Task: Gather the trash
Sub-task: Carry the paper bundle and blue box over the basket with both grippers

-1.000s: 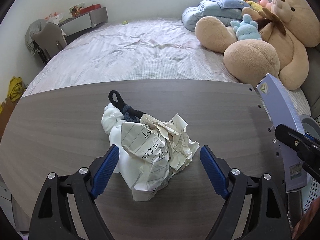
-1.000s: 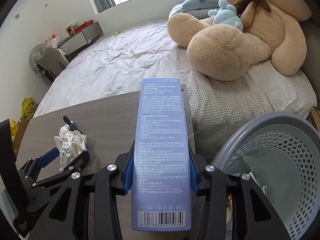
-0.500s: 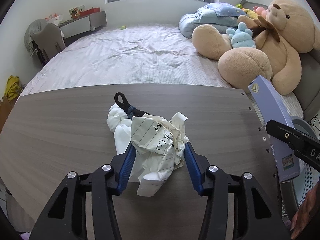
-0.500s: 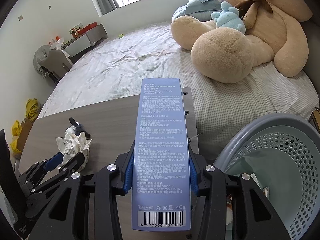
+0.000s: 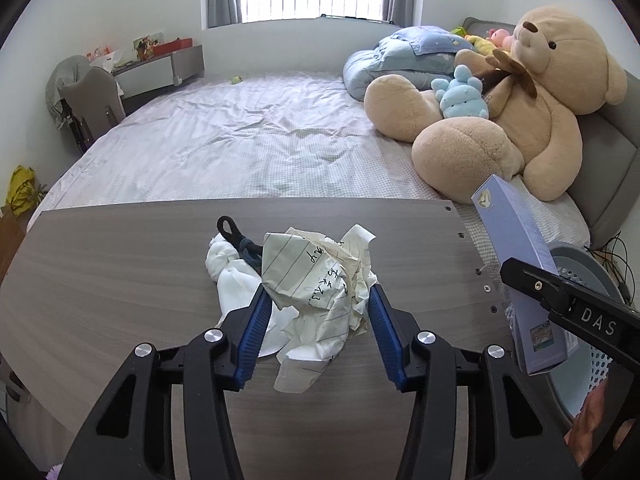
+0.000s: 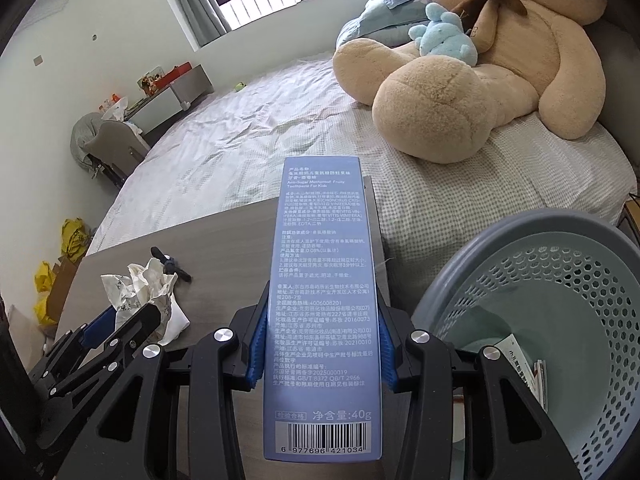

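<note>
A crumpled wad of lined paper (image 5: 320, 280) sits between the blue pads of my left gripper (image 5: 316, 312), which is shut on it and holds it a little above the grey wooden table (image 5: 120, 280). White tissue (image 5: 232, 276) and a dark hair tie (image 5: 236, 236) lie on the table behind it. My right gripper (image 6: 320, 332) is shut on a blue toothpaste box (image 6: 324, 300), held lengthwise over the table's right edge. The same box (image 5: 520, 272) shows at the right of the left wrist view. The wad (image 6: 140, 292) and left gripper (image 6: 128, 320) show in the right wrist view.
A grey and pale-blue perforated bin (image 6: 560, 320) stands right of the table, with some paper packaging at its bottom. Beyond the table lies a bed (image 5: 260, 144) with a large teddy bear (image 5: 520, 100) and pillows. A chair and desk stand far left.
My left gripper closed from wide open onto the paper wad, then lifted it slightly and drew back. The right gripper stayed put with the box.
</note>
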Motion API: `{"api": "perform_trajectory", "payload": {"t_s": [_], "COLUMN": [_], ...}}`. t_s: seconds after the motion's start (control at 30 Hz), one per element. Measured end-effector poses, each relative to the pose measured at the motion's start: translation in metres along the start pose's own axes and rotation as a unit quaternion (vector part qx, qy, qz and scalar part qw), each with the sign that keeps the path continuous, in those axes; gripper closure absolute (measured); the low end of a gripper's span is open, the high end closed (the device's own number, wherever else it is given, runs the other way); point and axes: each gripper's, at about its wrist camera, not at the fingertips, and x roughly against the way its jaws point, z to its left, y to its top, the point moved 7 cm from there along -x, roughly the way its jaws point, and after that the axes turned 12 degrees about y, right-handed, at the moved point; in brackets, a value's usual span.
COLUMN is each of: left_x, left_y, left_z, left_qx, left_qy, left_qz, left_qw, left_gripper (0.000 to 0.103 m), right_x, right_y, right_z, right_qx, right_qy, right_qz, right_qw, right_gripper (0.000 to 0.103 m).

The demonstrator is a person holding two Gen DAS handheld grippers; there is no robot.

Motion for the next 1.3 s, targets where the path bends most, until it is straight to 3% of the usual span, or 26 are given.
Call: {"api": "perform_trajectory", "payload": {"t_s": [0.5,0.7,1.0,1.13,1.3], "left_x": [0.028,0.045,0.065,0.061,0.048], "left_y": [0.000,0.010,0.015,0.010,-0.002], "left_z": [-0.058,-0.089,-0.159,-0.198,-0.220], "left_qx": [-0.043,-0.073,-0.136,-0.179,-0.198], "left_qy": [-0.066,-0.093,-0.159,-0.186,-0.200], "left_qz": [-0.015,-0.028,-0.035,-0.032,-0.017], "left_qw": [0.9968,0.9926,0.9772,0.9656,0.9595], "left_gripper": [0.054,0.054,0.054,0.054,0.054], "right_x": [0.071,0.102,0.139,0.143,0.139], "right_y": [-0.026,-0.031,-0.042,-0.050,-0.058], "right_z": [-0.043,-0.068,-0.110,-0.130,-0.148], "right_qx": [-0.058,-0.072,-0.091,-0.118,-0.149], "right_qy": [-0.027,-0.069,-0.148,-0.150,-0.147], "right_qz": [-0.079,-0.107,-0.134,-0.135,-0.126], "right_qw": [0.995,0.989,0.976,0.972,0.970], "right_gripper": [0.061,0.060,0.060,0.061,0.060]}}
